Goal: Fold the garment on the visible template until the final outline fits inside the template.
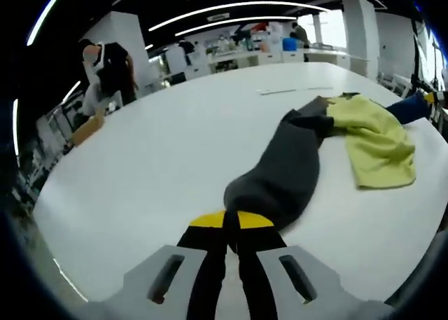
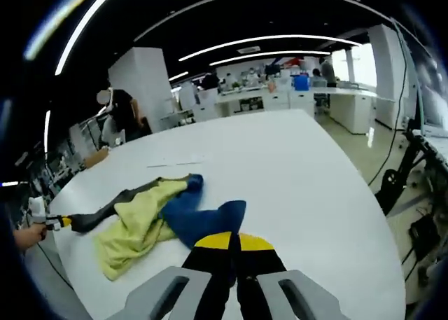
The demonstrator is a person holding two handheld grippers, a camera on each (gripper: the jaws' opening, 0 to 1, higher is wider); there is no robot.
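Observation:
A garment lies stretched across the white table (image 1: pixel 161 159): a dark grey sleeve (image 1: pixel 280 173), a yellow-green body (image 1: pixel 374 141) and a blue sleeve (image 1: pixel 409 108). My left gripper (image 1: pixel 231 220) is shut on the end of the grey sleeve. In the right gripper view, my right gripper (image 2: pixel 233 241) is shut on the end of the blue sleeve (image 2: pixel 203 218). From there the yellow-green body (image 2: pixel 136 225) and grey sleeve (image 2: pixel 112 204) run left to the left gripper (image 2: pixel 59 222), held by a hand (image 2: pixel 28 234). Thin pale marks (image 1: pixel 280 91) lie on the table beyond the garment.
A person (image 1: pixel 105 71) stands past the table's far left corner. Benches with equipment (image 2: pixel 280 92) line the back of the room. The table's right edge drops to the floor, where a dark stand and cables (image 2: pixel 392 183) sit.

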